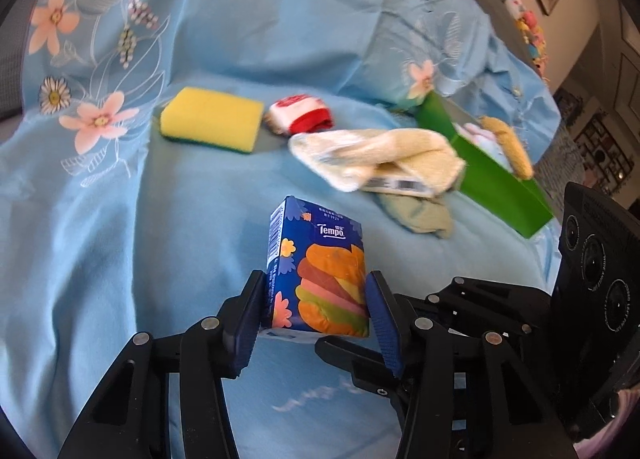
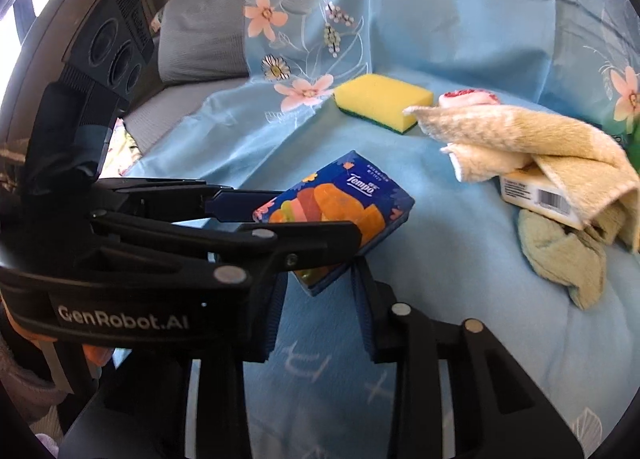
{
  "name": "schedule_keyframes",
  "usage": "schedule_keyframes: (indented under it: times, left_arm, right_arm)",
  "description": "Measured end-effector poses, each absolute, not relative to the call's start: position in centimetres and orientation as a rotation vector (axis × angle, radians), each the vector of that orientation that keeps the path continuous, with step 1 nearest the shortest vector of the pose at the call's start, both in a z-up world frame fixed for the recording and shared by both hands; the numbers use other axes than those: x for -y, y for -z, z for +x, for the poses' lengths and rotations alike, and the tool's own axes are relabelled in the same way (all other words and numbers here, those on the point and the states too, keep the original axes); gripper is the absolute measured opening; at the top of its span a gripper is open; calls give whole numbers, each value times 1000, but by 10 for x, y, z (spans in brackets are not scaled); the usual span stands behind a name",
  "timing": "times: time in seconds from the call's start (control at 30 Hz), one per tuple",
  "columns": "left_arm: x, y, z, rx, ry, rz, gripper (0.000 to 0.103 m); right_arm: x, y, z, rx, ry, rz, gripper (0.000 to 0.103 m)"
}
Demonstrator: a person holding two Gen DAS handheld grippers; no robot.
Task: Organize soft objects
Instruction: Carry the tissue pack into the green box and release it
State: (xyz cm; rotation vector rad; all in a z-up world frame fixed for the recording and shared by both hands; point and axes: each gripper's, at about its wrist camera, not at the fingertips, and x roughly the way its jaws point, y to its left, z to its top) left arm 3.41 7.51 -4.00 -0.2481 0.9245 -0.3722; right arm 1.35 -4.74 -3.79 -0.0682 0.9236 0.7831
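A blue Tempo tissue pack (image 1: pixel 320 271) stands lifted off the blue bedspread (image 1: pixel 120 239). My left gripper (image 1: pixel 316 299) is shut on it, pads pressing its two narrow sides. In the right wrist view the same pack (image 2: pixel 344 203) lies tilted, and its lower corner sits between the pads of my right gripper (image 2: pixel 320 291), which close on it from below. A cream towel (image 1: pixel 372 155) lies draped over a white barcoded pack (image 2: pixel 540 195). Beside it are a yellow sponge (image 1: pixel 210 119), a red-and-white rolled sock (image 1: pixel 300 115) and a crumpled pale green cloth (image 1: pixel 416 211).
A green open box (image 1: pixel 496 183) holding soft items stands at the right, partly behind the towel. The flowered blue cover rises in folds at the back. A grey pillow (image 2: pixel 200 39) lies at the far left in the right wrist view.
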Motion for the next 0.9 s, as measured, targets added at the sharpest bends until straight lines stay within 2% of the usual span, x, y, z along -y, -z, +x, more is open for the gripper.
schedule_keyframes:
  times: [0.33,0.9]
  left_arm:
    - [-12,-2,25,-878,467,-168,52]
    - [145,-50,92,-834,629,24,52]
  right_arm:
    - [111,-1,-6,-824,-711,-7,32]
    - [261,-34,31,-678,-467,140,32]
